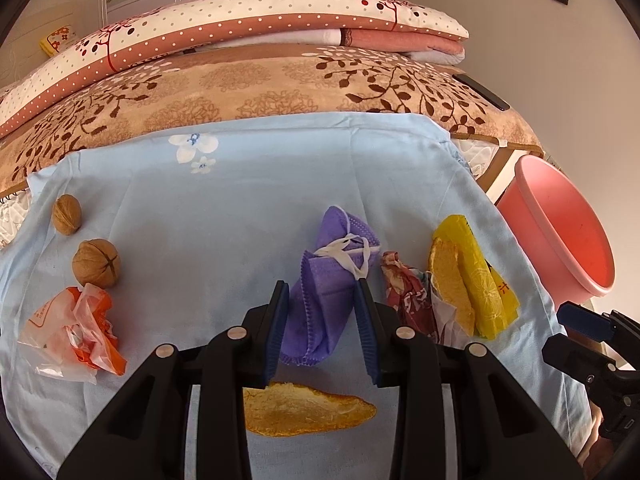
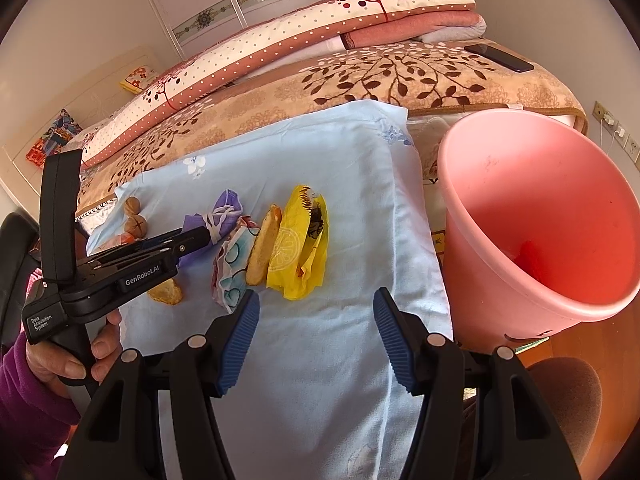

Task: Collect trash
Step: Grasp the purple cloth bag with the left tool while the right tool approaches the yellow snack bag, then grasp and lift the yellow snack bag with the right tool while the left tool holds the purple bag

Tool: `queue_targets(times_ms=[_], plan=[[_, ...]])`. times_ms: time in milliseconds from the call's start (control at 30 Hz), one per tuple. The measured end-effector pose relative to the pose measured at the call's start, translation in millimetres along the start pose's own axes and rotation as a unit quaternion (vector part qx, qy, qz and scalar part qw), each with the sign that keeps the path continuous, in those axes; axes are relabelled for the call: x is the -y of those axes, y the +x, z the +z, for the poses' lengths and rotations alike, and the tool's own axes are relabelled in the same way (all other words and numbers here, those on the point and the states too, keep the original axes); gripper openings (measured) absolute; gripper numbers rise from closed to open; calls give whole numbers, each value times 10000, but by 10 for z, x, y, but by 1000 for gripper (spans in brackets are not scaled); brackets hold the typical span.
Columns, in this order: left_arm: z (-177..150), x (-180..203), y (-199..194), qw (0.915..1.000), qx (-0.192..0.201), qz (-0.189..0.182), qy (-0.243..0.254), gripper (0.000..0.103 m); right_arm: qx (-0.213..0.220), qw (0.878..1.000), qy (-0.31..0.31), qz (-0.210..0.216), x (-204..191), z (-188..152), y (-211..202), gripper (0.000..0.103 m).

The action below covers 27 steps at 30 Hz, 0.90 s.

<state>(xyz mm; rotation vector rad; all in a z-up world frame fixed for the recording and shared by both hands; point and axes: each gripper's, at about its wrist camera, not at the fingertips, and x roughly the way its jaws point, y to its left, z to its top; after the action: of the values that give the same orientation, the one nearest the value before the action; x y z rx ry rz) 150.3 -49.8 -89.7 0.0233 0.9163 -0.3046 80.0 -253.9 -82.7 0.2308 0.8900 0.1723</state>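
Straddling the purple face mask point(image 1: 320, 300), the left claw point(image 1: 322, 284) has a blue pad at each side of it; whether they pinch is unclear. The right claw point(image 2: 316, 300) gapes empty over the blue cloth point(image 2: 340, 220) (pink bin point(image 2: 560, 312) just beside it).

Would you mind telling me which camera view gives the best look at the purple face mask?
The left wrist view: the purple face mask fills the centre, folds and white ear loops plain, between the left gripper fingers. In the right wrist view the mask is small, far off and partly hidden behind that gripper.
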Motion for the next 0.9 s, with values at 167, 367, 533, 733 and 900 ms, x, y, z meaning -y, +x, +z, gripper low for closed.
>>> queue_targets(times_ms=[167,367,533,733,900], plan=[[0,11,12,10000,52,19,66,35,8,10000,-40,-12,-22,29,20,59],[-14,-42,-44,9998,110,-121,-113,29,-45,10000,-15,40,-26,71,78,59],[-19,-90,-152,9990,189,-277,-284,23,-109,9999,-37,73,-35,101,144,59],[-4,-156,-359,9972,385,-390,-503,22,-175,9997,-45,185,-75,168,230,59],[-6,-189,-532,9961,524,-404,-582,21,-224,9995,-172,117,-143,226,339,56]])
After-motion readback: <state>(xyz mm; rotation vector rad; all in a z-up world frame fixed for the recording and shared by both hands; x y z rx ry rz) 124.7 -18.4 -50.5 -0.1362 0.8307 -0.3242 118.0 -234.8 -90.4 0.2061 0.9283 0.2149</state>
